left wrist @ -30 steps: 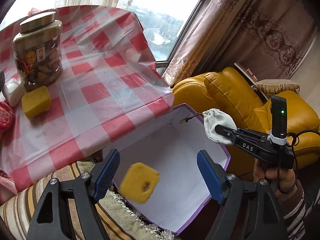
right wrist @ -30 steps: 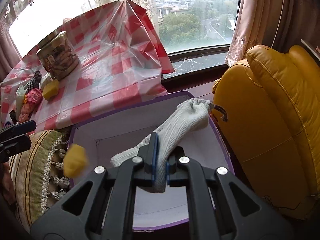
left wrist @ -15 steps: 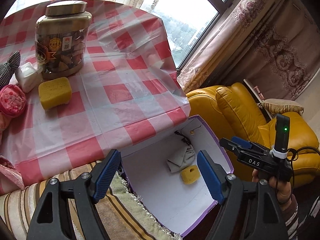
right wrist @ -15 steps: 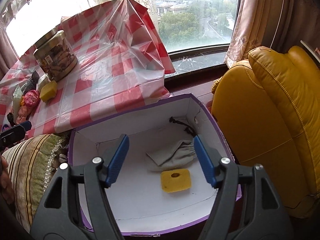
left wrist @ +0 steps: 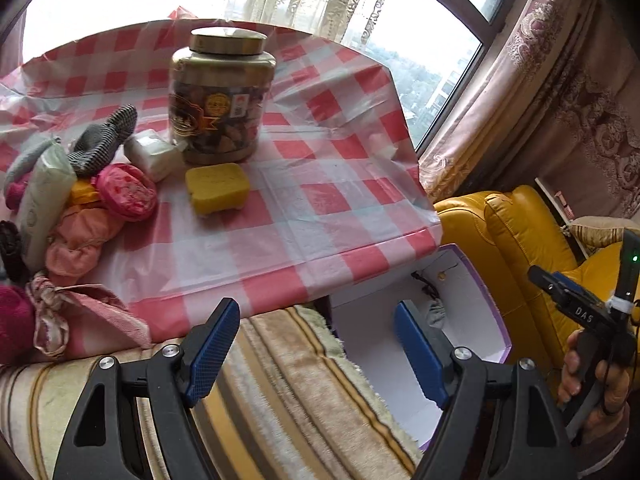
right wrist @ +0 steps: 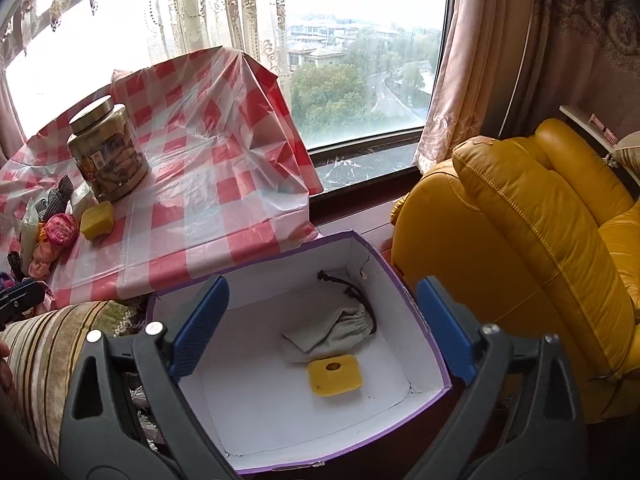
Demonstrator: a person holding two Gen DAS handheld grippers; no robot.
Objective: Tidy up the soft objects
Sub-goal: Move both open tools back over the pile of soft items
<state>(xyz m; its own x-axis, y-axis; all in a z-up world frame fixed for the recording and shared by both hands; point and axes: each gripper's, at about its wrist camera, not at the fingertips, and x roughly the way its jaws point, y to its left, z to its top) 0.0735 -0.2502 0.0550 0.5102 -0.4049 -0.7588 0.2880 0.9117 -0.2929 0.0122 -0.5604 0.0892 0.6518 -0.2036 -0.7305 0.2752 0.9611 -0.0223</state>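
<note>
While right gripper (right wrist: 320, 320) fingers opening, pouch (right wrist: 332, 332) lies below in box (right wrist: 400, 280).

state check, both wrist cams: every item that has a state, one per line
box: open, no lid in view
grey drawstring pouch: lying flat in the box
holed yellow sponge: flat in the box, beside the pouch
jar: upright on the table, lid on
yellow sponge on table: lying flat, untouched
soft pile: heaped at the table edge
left gripper: open, empty
right gripper: jaws opening, nothing between them
</note>
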